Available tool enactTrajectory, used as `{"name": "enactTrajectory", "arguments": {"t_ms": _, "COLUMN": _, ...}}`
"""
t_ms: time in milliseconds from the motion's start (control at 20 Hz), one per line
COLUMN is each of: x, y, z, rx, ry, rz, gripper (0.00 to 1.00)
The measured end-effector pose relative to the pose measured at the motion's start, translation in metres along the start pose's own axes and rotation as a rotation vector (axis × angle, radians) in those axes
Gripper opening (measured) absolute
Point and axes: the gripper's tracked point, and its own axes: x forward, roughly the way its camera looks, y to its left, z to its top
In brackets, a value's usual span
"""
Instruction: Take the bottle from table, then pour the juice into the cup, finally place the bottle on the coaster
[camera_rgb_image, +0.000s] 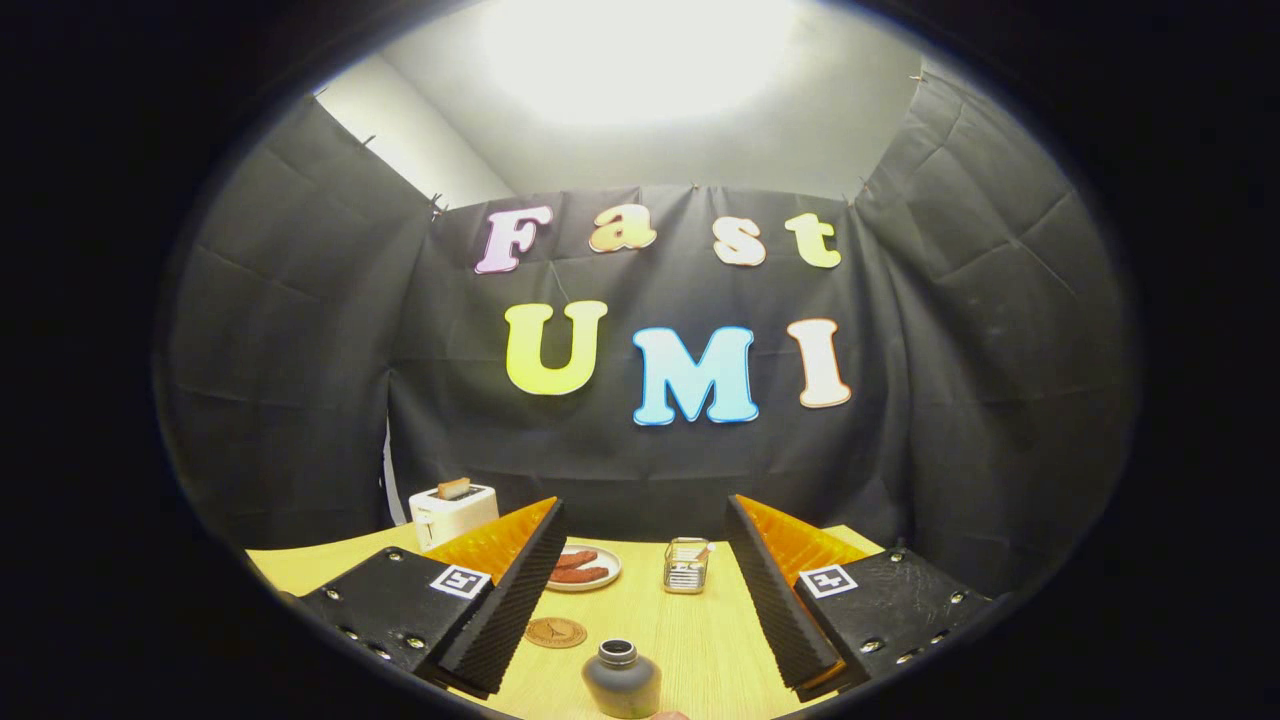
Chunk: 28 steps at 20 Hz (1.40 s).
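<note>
A small dark grey bottle (622, 680) with a black cap stands upright on the wooden table (690, 640), low between my fingers. My gripper (645, 535) is open, its fingers spread wide on either side with nothing held. A round brown coaster (555, 632) lies flat just left of the bottle, close to the left finger. A clear glass cup (687, 565) stands farther back, ahead of the fingers and slightly right of the bottle.
A white plate (582, 569) with reddish sausages lies beyond the coaster. A white toaster (452, 512) with a slice in it stands at the table's back left corner. Black cloth walls the booth behind the table.
</note>
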Motion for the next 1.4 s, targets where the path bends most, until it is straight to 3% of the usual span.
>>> {"name": "enactTrajectory", "arguments": {"t_ms": 400, "x": 0.003, "y": 0.01, "z": -0.056, "rx": -0.016, "ry": 0.094, "rz": 0.078, "gripper": 0.97}}
{"name": "enactTrajectory", "arguments": {"t_ms": 1400, "x": -0.001, "y": 0.019, "z": -0.202, "rx": -0.012, "ry": 0.393, "rz": 0.178, "gripper": 0.97}}
